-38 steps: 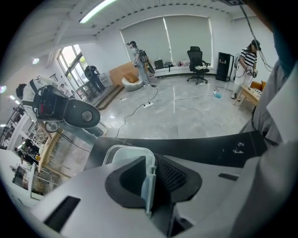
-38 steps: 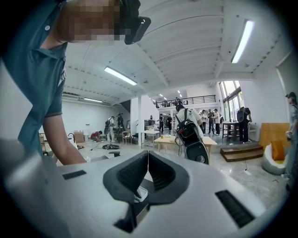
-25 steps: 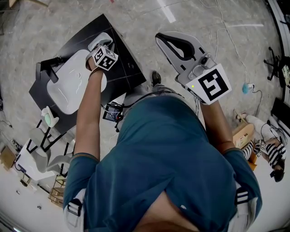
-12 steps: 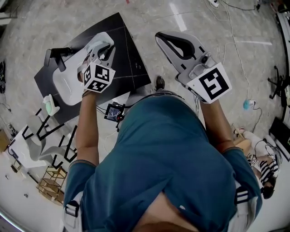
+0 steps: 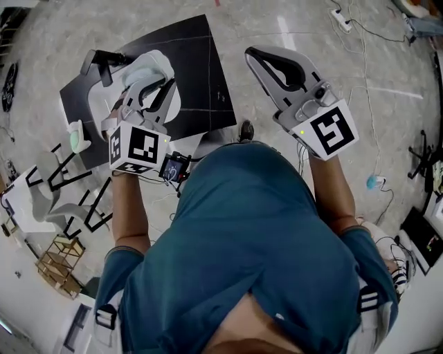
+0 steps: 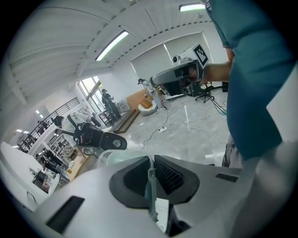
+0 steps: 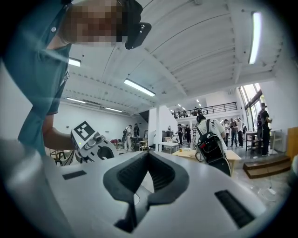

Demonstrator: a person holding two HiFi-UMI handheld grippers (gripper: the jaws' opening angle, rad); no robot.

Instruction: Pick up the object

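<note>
My left gripper [image 5: 154, 77] is raised above the white tray [image 5: 97, 117] that lies on the black mat [image 5: 204, 76]. In the left gripper view its jaws [image 6: 150, 162] are shut on the thin rim of a clear plastic container [image 6: 111, 157], whose body shows to the left of the pads. In the head view that container is hard to tell from the white tray behind it. My right gripper [image 5: 256, 55] is held up over the floor to the right of the mat; its jaws [image 7: 148, 155] are shut with nothing between them.
A black device [image 5: 102, 62] sits at the tray's far corner. Left of the mat are a pale green and white object [image 5: 77, 135], white stands with black frames [image 5: 48, 200] and a wooden rack [image 5: 55, 266]. Cables and a power strip [image 5: 339, 17] lie on the floor at the right.
My left gripper has lifted off the white tray and drawn back toward the person, its marker cube now nearer the body. The right gripper has hardly moved.
</note>
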